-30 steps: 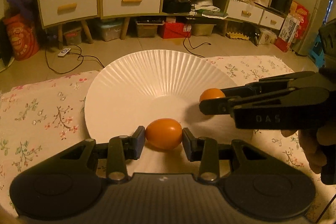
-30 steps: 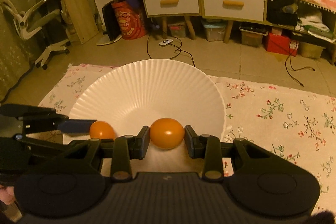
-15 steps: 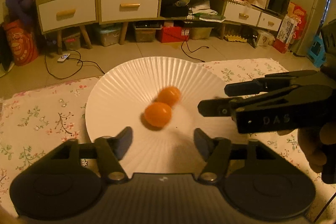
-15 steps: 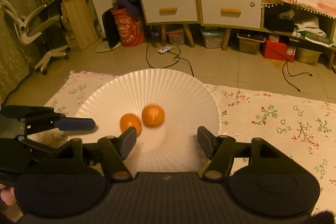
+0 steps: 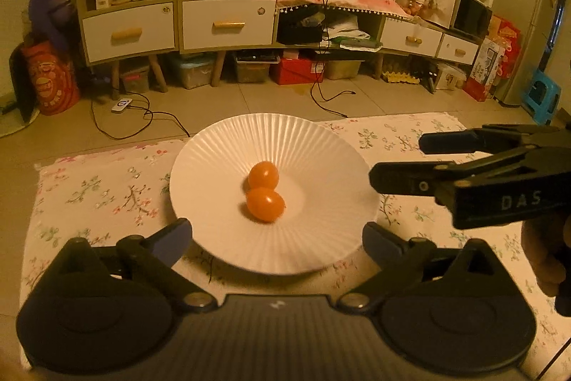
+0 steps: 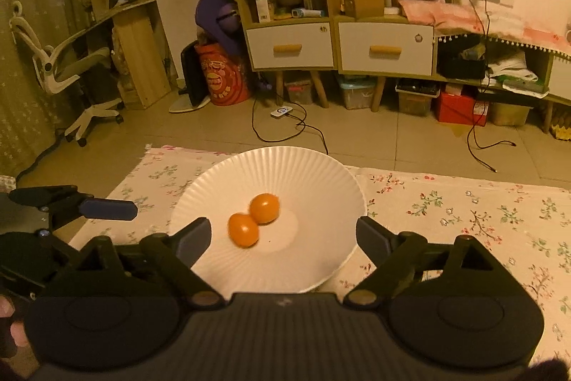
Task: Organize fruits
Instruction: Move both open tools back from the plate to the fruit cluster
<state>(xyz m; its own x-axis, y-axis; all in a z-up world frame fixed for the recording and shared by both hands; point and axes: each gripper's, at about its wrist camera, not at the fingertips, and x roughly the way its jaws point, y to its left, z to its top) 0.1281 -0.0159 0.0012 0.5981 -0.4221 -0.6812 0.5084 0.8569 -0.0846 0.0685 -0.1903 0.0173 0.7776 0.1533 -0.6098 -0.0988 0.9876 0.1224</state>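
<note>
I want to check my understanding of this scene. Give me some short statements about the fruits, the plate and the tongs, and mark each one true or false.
1. Two orange fruits lie on the white plate. True.
2. The two fruits lie far apart. False: they sit side by side near the plate's middle and appear to touch.
3. The left tongs hold one fruit. False: their jaws have just been opening and stand wide, with nothing between them.
4. The right tongs are open and empty. True.
5. The plate rests on a flowered cloth. True.
6. The plate is dark blue. False: it is white and ribbed.
</note>
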